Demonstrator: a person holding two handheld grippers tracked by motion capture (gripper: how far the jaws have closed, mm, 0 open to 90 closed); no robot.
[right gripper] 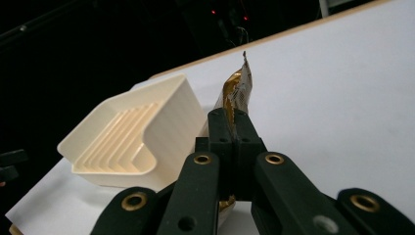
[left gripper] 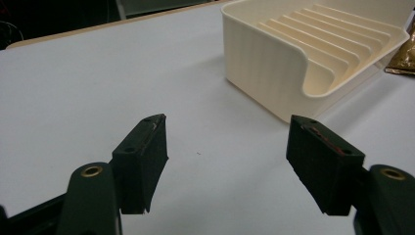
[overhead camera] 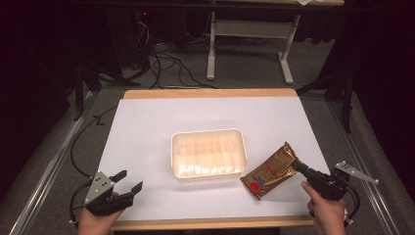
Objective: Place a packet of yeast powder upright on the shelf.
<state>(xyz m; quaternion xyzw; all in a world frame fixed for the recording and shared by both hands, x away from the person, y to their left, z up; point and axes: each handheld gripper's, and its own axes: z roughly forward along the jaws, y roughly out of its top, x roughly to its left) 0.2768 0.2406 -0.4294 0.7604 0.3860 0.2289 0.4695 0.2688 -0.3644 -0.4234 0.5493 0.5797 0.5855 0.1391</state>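
Near the right front corner of the white bench (overhead camera: pixel 147 142), a gold foil packet (overhead camera: pixel 270 171) is pinched at its right edge by the right gripper (overhead camera: pixel 298 168), whose jaws are closed flat on the foil; from the right gripper view the packet (right gripper: pixel 238 90) stands on edge between them, its crimped end pointing away. It lies just beside the cream ribbed tray (overhead camera: pixel 208 154), whether touching it or not I cannot tell. Seen from above, its long axis runs diagonally, from the low end with a red mark near the person up and to the right toward the crimped top end. It looks light and thin, with a slick, crinkly skin that will bend and sag rather than hold its shape, so a firm pinch on the flat sealed margin seems the safest hold; a grip on the bulging middle could slide or crush what is inside. The left gripper (overhead camera: pixel 128 180) rests at the left front of the bench, jaws wide apart and holding nothing.
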